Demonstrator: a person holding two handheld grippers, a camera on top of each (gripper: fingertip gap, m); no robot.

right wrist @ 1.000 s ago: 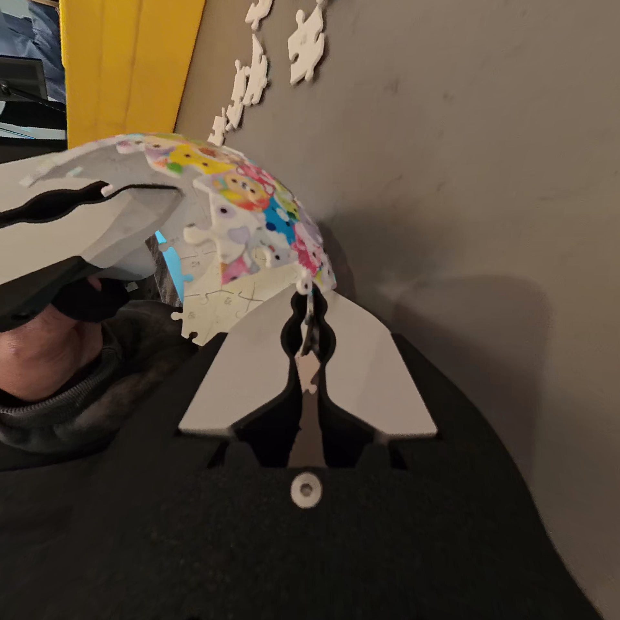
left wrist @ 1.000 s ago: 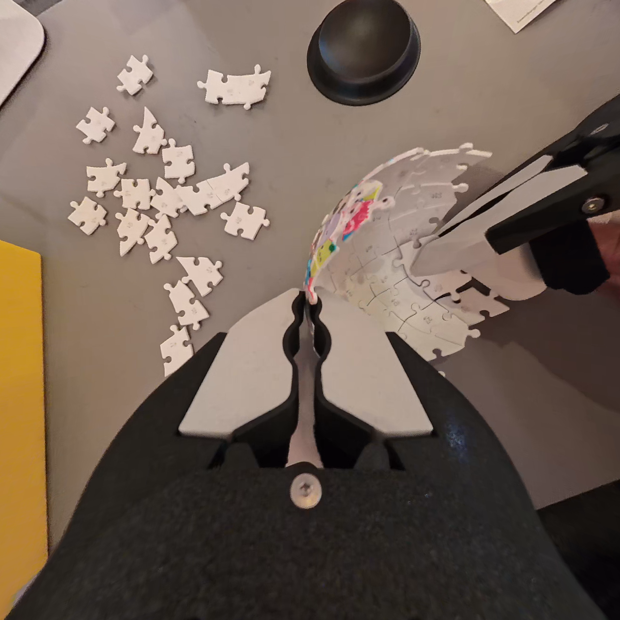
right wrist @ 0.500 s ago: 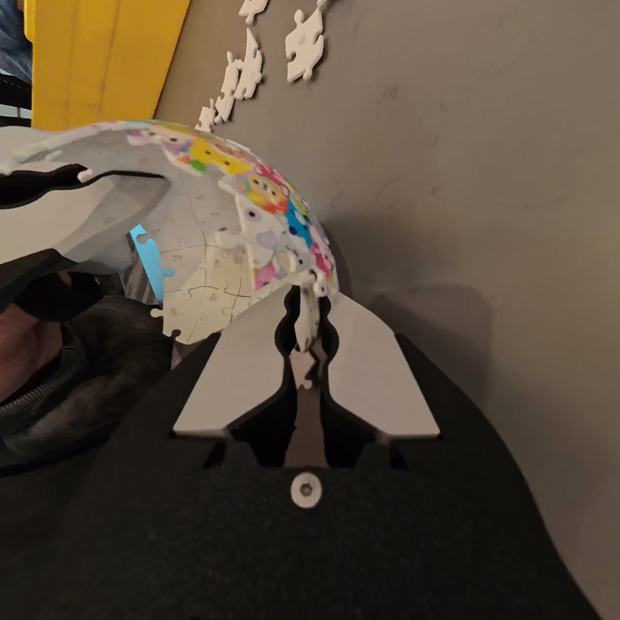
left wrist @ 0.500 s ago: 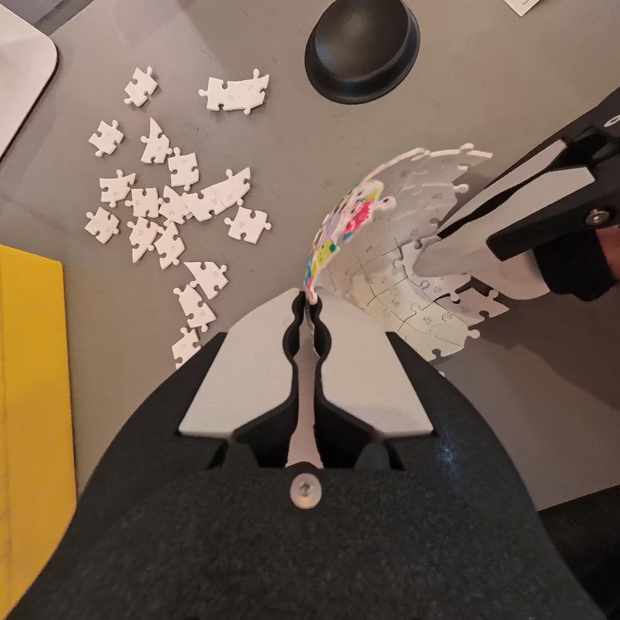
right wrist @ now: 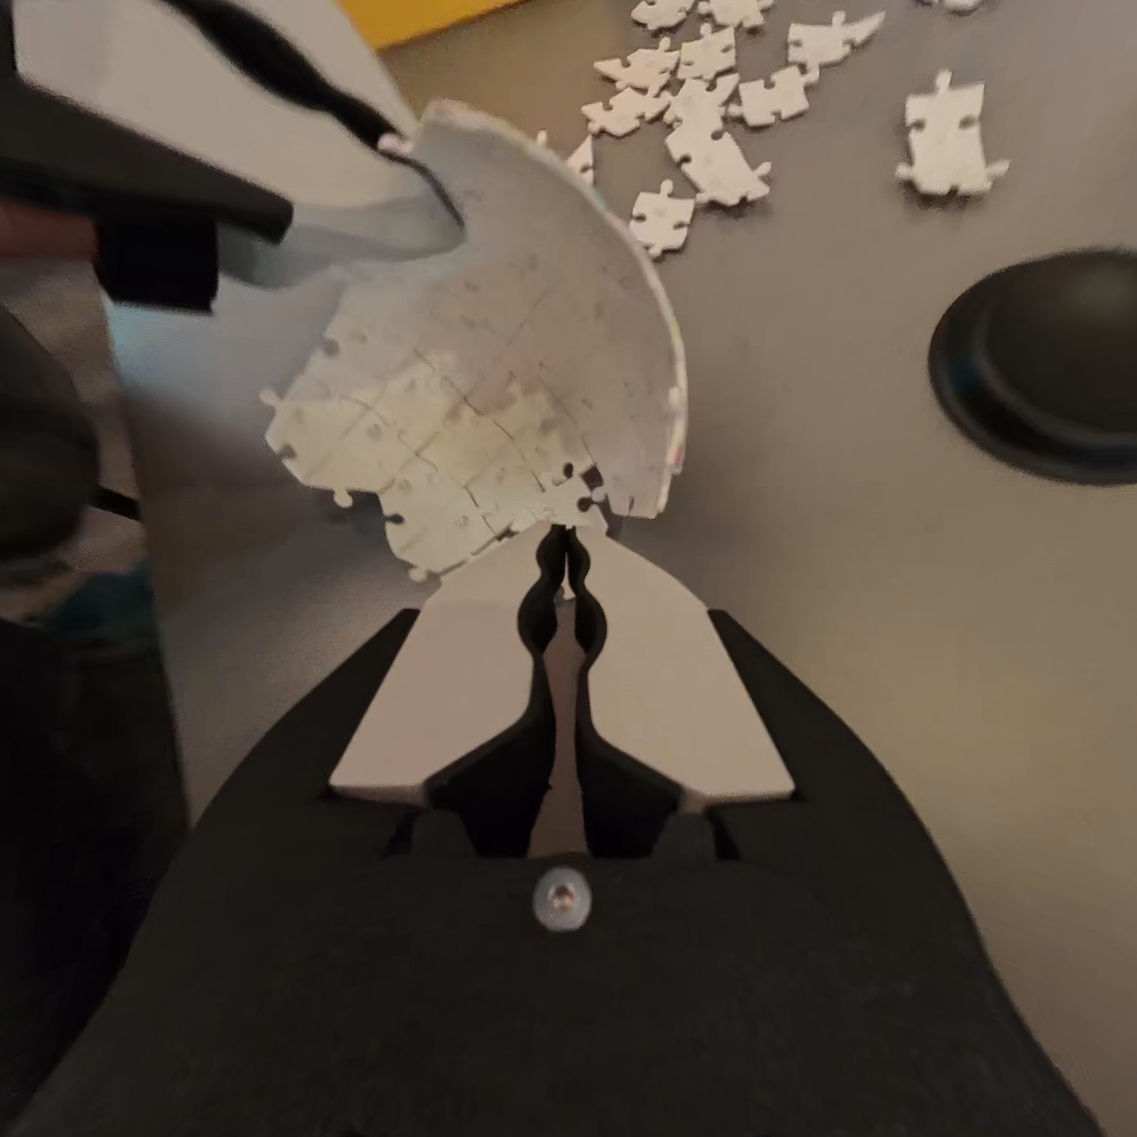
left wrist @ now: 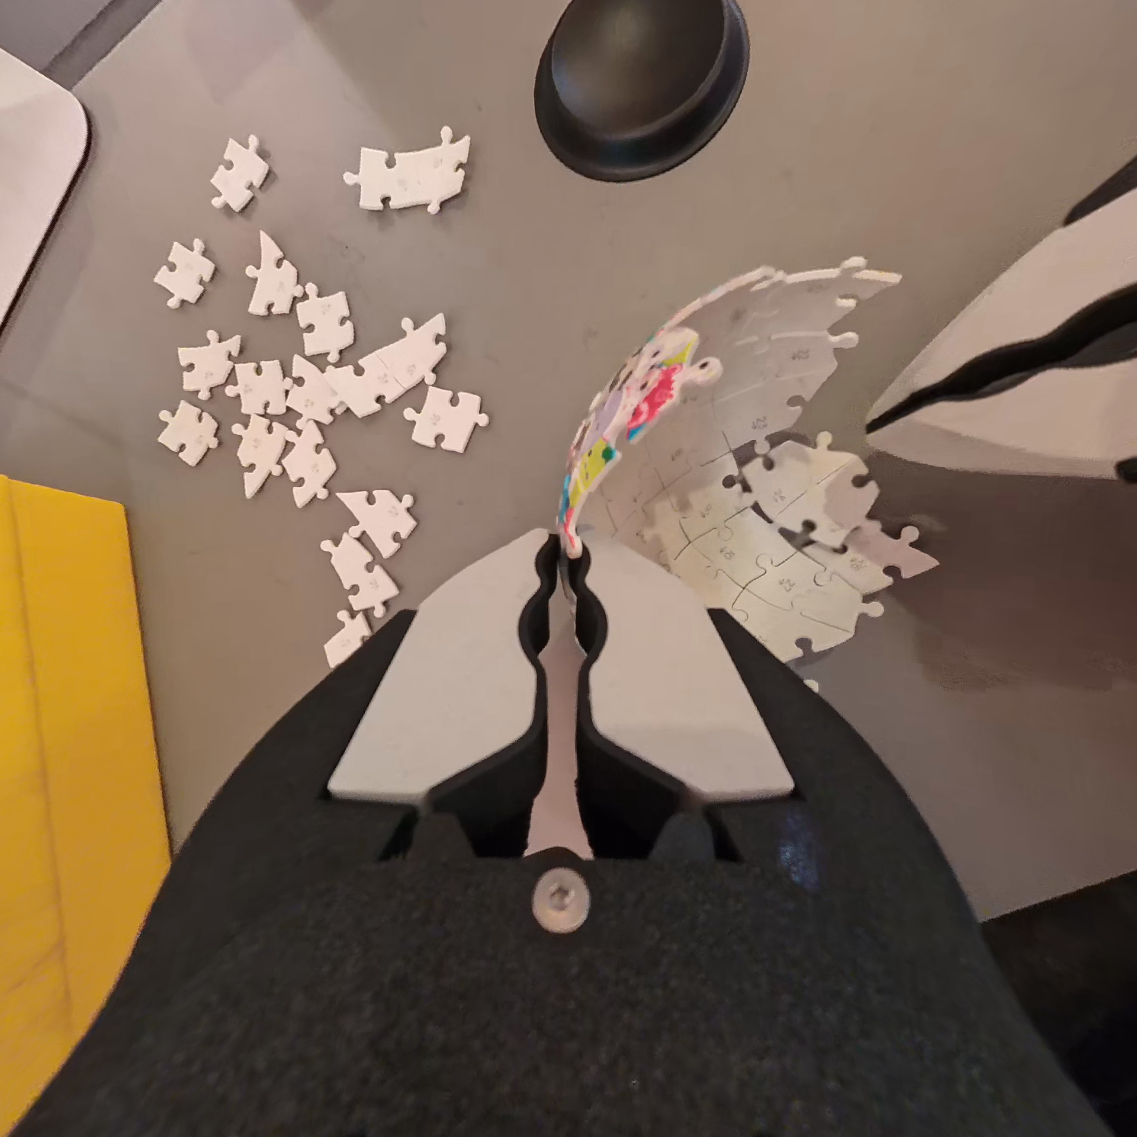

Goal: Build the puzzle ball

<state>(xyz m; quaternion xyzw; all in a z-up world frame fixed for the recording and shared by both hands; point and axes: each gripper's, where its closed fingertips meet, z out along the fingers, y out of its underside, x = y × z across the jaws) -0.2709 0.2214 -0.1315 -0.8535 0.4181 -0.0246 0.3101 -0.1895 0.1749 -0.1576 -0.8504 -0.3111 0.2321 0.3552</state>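
The puzzle ball [left wrist: 726, 492] is only a part-built curved shell, held up in the air above the grey surface [left wrist: 504, 258]. Its printed, many-coloured outer face shows along the left rim in the left wrist view, and its plain white inner face, with the seams between pieces visible, fills most of both views.

The left gripper [left wrist: 563, 544] has its fingers [left wrist: 474, 664] pressed together on the shell's lower rim, pinching the edge between the tips. In the right wrist view it shows at upper left, blurred, meeting the shell's top edge.

The right gripper [right wrist: 563, 541] has its fingers [right wrist: 664, 664] closed to a thin slit, the tips right at the shell's bottom edge. That view is blurred, so I cannot tell whether they grip a piece. In the left wrist view its tips lie just right of the shell, beside a loosely seated white piece [left wrist: 800, 486] that sits crooked against its neighbours.

Loose white puzzle pieces [left wrist: 295, 394] lie scattered on the surface to the left, face down. A round black stand [left wrist: 640, 80] sits beyond the shell, well apart from the pieces. A yellow board [left wrist: 61, 707] lies at the left edge.
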